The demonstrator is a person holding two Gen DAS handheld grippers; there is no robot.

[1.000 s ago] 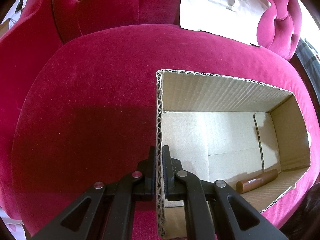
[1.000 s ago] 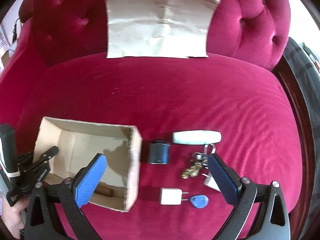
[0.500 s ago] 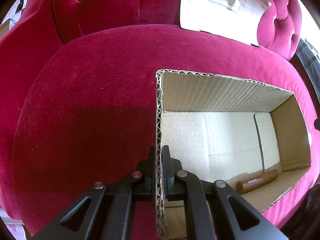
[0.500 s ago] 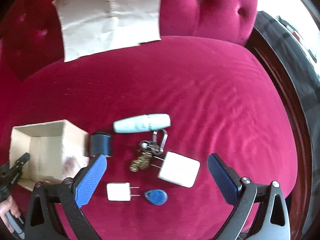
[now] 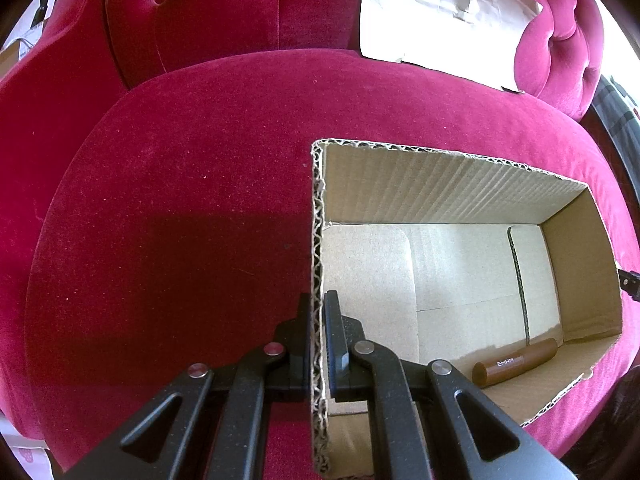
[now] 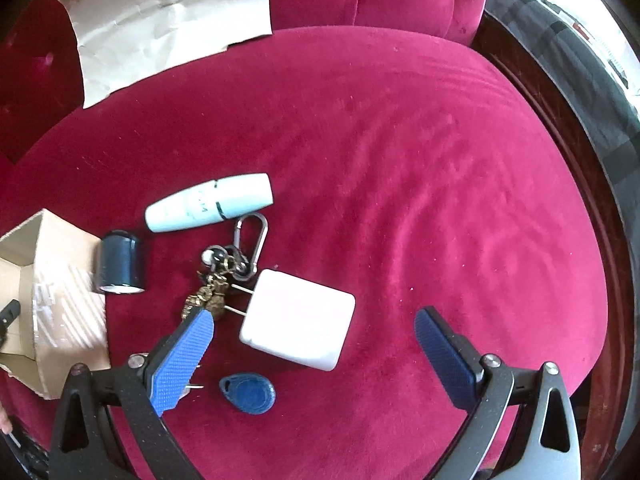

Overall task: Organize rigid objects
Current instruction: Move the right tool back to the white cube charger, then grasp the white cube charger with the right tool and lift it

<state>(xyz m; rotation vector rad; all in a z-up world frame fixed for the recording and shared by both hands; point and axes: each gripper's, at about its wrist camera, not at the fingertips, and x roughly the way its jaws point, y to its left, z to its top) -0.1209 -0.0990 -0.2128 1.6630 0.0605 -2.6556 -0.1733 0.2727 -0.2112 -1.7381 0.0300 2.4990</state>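
Observation:
My left gripper (image 5: 319, 320) is shut on the left wall of an open cardboard box (image 5: 440, 156); a brown tube (image 5: 516, 362) lies inside at its near right. In the right wrist view my right gripper (image 6: 314, 320) stands open, low over a large white charger (image 6: 298, 320) that lies between its fingers untouched. Around it lie a blue key fob (image 6: 248, 393), a bunch of keys on a carabiner (image 6: 224, 272), a pale blue tube (image 6: 210, 202) and a dark cylinder (image 6: 118, 268). The left blue pad (image 6: 180, 360) hides most of a small white plug.
Everything rests on a crimson velvet sofa seat (image 6: 400, 160). A creased paper sheet (image 6: 168, 16) leans on the backrest. The box (image 6: 60, 300) sits at the left edge of the right wrist view. The seat's dark wooden rim (image 6: 568, 152) curves along the right.
My right gripper has moved right and sunk toward the loose objects; the box slid to the left edge and the white charger now lies between the fingers. The left gripper has not moved.

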